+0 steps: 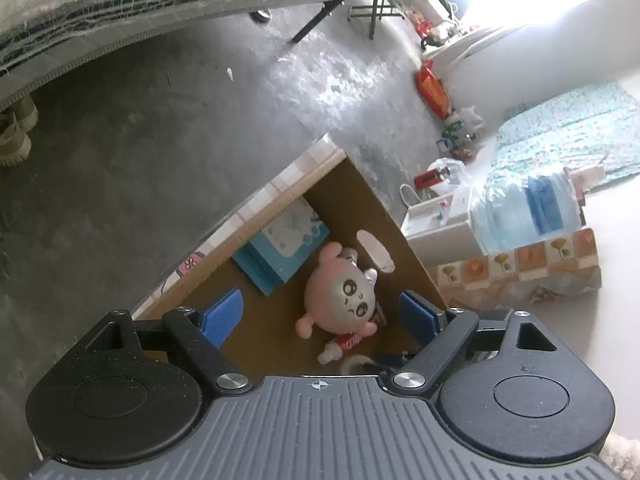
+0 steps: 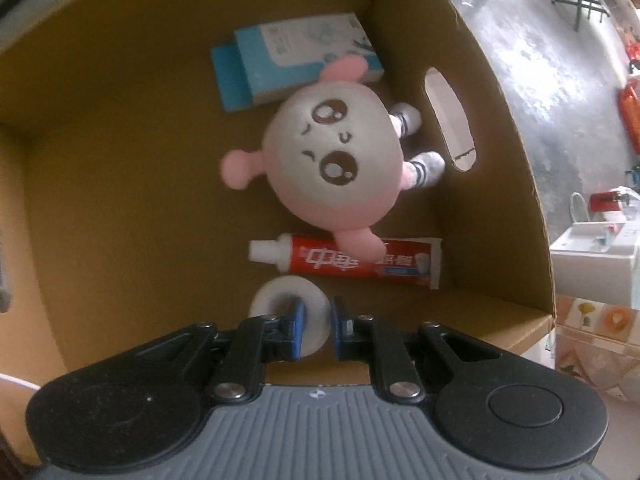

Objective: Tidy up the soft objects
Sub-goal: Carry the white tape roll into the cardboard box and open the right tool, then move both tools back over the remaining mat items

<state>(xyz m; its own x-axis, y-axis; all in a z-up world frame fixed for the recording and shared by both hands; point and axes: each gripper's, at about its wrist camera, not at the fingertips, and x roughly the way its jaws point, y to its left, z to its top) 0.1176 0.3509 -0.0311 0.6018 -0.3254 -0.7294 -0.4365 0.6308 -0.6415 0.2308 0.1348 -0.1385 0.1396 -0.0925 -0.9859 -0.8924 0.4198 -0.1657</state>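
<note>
An open cardboard box (image 1: 348,200) stands on the floor. In it lie a round pink-and-white plush doll (image 1: 340,296) face up, a blue tissue pack (image 1: 280,244) and a red toothpaste tube (image 1: 352,342). My left gripper (image 1: 320,314) hangs open above the box, nothing between its blue pads (image 1: 224,312). In the right wrist view the doll (image 2: 336,160) lies between the tissue pack (image 2: 296,60) and the toothpaste tube (image 2: 360,264). My right gripper (image 2: 318,320) points straight down into the box (image 2: 120,120), shut on the wall of a white tape roll (image 2: 272,292) near the box floor.
Grey concrete floor (image 1: 160,160) surrounds the box. A mattress edge (image 1: 100,20) runs along the upper left, with shoes (image 1: 16,132) beneath. A water jug (image 1: 524,208), a white case (image 1: 436,232), bags and an orange container (image 1: 432,88) crowd the right side.
</note>
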